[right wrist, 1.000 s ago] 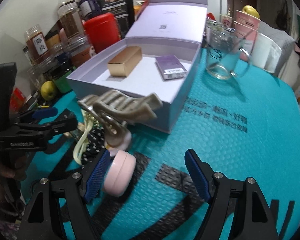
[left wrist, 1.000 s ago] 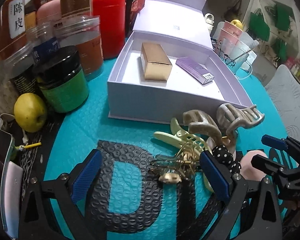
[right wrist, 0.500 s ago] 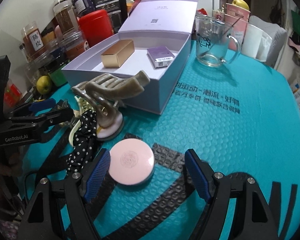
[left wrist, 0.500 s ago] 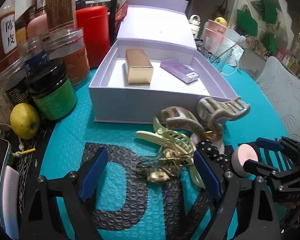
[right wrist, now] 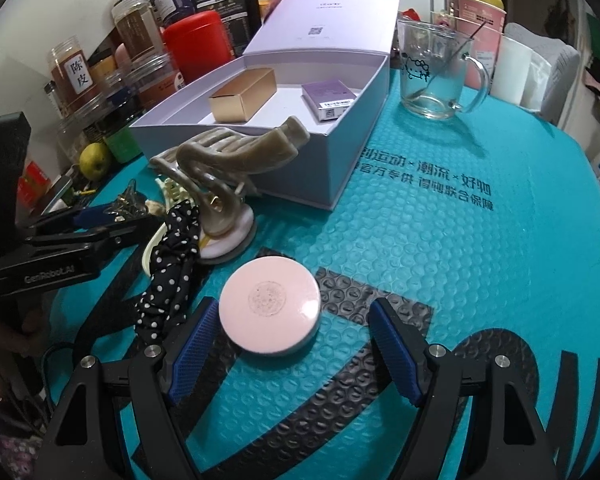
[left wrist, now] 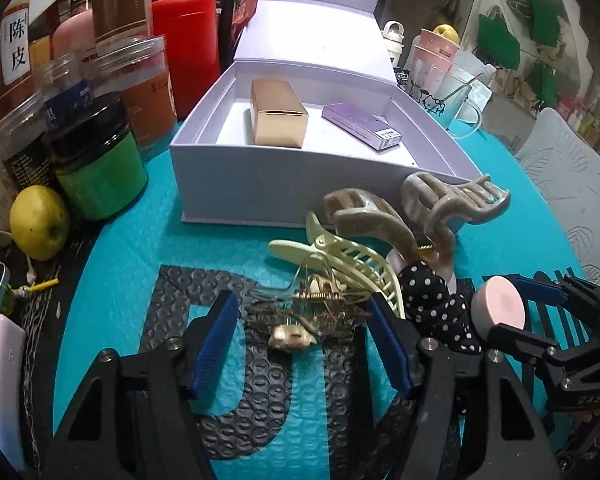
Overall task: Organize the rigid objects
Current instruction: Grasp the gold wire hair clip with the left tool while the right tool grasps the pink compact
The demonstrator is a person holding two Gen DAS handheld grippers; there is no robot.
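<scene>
A tangled gold metal hair clip (left wrist: 304, 316) lies on the teal mat between the pads of my left gripper (left wrist: 302, 340), whose jaws are closing. The right pad is almost at the clip and the left pad stands apart. Behind it are a cream claw clip (left wrist: 348, 256), two beige claw clips (left wrist: 452, 208) and a polka-dot scrunchie (left wrist: 432, 300). My right gripper (right wrist: 296, 344) is open. A round pink compact (right wrist: 270, 312) lies flat at its fingertips, close to the left pad. The open lavender box (left wrist: 260, 184) holds a gold carton (left wrist: 278, 118) and a purple carton (left wrist: 360, 126).
Jars, a red canister (left wrist: 188, 48), a green-labelled jar (left wrist: 100, 164) and a yellow fruit (left wrist: 40, 220) crowd the left. A glass mug (right wrist: 436, 68) and pink cups (right wrist: 480, 12) stand right of the box. A phone (left wrist: 0, 320) lies at the left edge.
The left jaws have narrowed around the gold clip. The pink compact, tipped on edge beside the right gripper's left finger a second ago, now lies flat between the fingertips.
</scene>
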